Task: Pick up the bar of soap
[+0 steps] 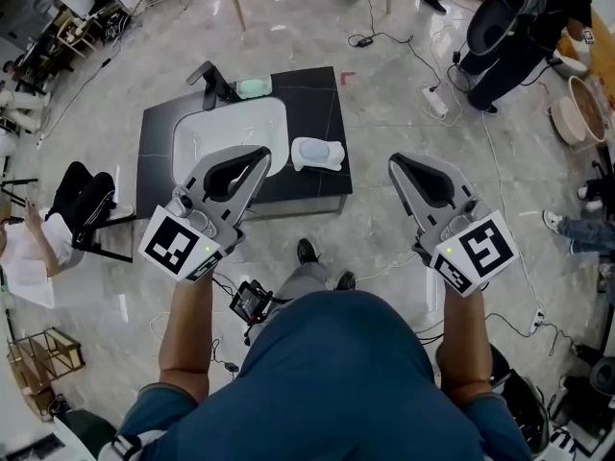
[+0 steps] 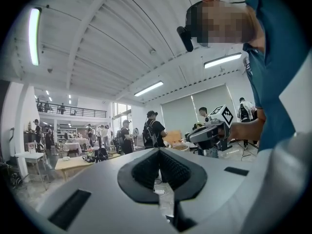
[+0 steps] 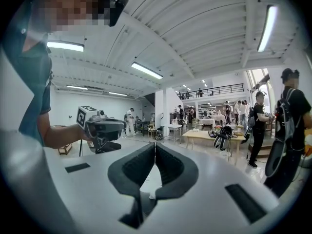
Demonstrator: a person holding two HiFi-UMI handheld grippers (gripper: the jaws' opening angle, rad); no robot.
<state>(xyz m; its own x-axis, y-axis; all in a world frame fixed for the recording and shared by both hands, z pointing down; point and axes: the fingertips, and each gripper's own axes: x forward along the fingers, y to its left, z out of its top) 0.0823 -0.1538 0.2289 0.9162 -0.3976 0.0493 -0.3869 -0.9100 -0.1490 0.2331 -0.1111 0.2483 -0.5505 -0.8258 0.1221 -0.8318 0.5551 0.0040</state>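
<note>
Left gripper (image 1: 264,152) has its two jaws pressed together with nothing between them. Its own view shows the dark pads meeting at the tip against open room. The right gripper (image 1: 395,160) is the same, with its jaws closed on each other and empty. That makes two grippers, one in each of the person's hands, and each carries one marker cube at its rear. Both are held roughly level above the floor (image 1: 384,229).

One black table (image 1: 317,99) stands ahead of the person, and one white sink (image 1: 226,128) is set into it. One black faucet (image 1: 211,80) stands at the sink's far edge. One pale green thing (image 1: 254,87) lies just to the right of the faucet; whether it is a dish or a bar cannot be told.

Only one bar of soap (image 1: 316,149) can be told for sure. It is pale blue and lies in one white dish (image 1: 300,164) on the table, just beside the sink's right edge.

From the head view the left gripper's tip lines up with the sink's near right corner, close to the dish, but it touches nothing. The right gripper is well to the right of the sink, beyond the table's edge. The soap lies untouched in its dish.
</note>
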